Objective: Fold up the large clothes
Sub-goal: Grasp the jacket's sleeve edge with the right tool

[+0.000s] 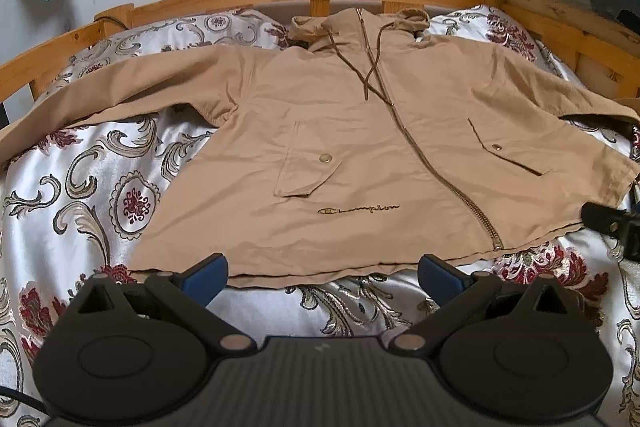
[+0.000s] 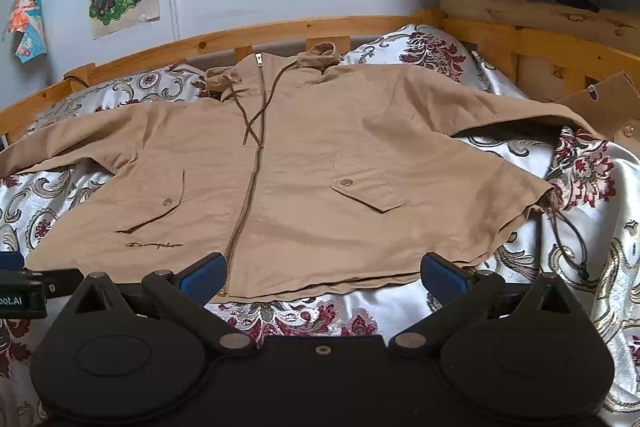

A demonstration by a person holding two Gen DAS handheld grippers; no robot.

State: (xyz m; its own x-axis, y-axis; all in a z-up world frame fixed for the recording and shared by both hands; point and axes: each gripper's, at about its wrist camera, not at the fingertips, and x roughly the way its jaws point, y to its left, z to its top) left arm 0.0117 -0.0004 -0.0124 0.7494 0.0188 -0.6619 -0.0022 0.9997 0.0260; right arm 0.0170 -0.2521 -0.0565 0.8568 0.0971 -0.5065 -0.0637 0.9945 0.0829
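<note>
Two hand-held grippers, left (image 1: 322, 277) and right (image 2: 322, 277), gape wide before one tan jacket (image 1: 360, 147).

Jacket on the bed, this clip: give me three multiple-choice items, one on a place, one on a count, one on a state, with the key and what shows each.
1. Where does the stitched lettering sit on the jacket?
A. near the bottom hem, below a pocket flap
B. on the hood
C. on a sleeve cuff

2. How many snap pocket flaps show on the jacket's front?
A. none
B. two
C. four

3. How is the zipper?
A. fully undone, front spread apart
B. closed along the front
C. hidden under a folded sleeve

Key: 1 A, the lettering runs just under the flap with the snap, close to the hem. 2 B, one flap lies on each side of the zipper, the other at. 3 B, the two front halves meet all along the zipper, from hem to collar.
</note>
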